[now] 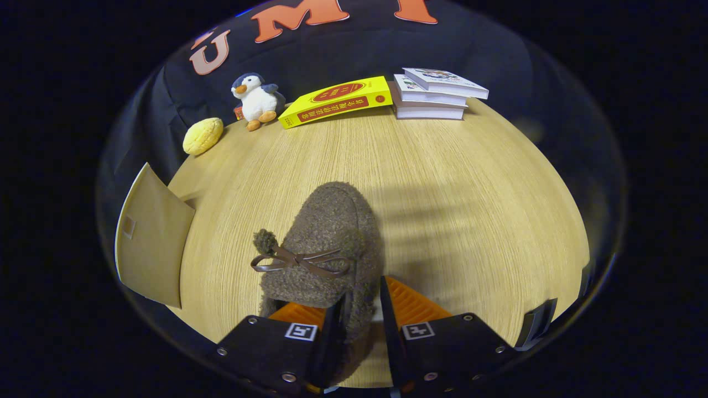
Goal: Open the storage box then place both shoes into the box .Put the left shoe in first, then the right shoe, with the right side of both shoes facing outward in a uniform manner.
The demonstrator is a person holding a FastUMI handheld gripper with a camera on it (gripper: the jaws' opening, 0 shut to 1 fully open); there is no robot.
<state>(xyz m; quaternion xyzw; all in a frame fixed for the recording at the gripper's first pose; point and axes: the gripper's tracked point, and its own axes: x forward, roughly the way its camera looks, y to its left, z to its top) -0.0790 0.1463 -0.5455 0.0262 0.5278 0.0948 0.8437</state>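
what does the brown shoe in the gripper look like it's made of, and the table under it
The shoe, pinched at its heel wall by the gripper, looks like fuzzy fleece or boucle fabric: nubby matte pile, with a smooth, possibly leather, bow. The table looks like pale wood or wood-grain laminate, with fine straight grain and a matte finish.

Shoe (326,243) sits on the table (453,210), heel end between the fingers of the tool (362,326), toe pointing away; both fingers press on its rim. Flap of the storage box (152,237) stands left of the shoe at the table's near-left edge. Along the far edge against the booth wall, left to right: bun (203,136), penguin plush (255,100), flat box (336,101), stack of three books (434,94). Flat box's right end touches the stack.
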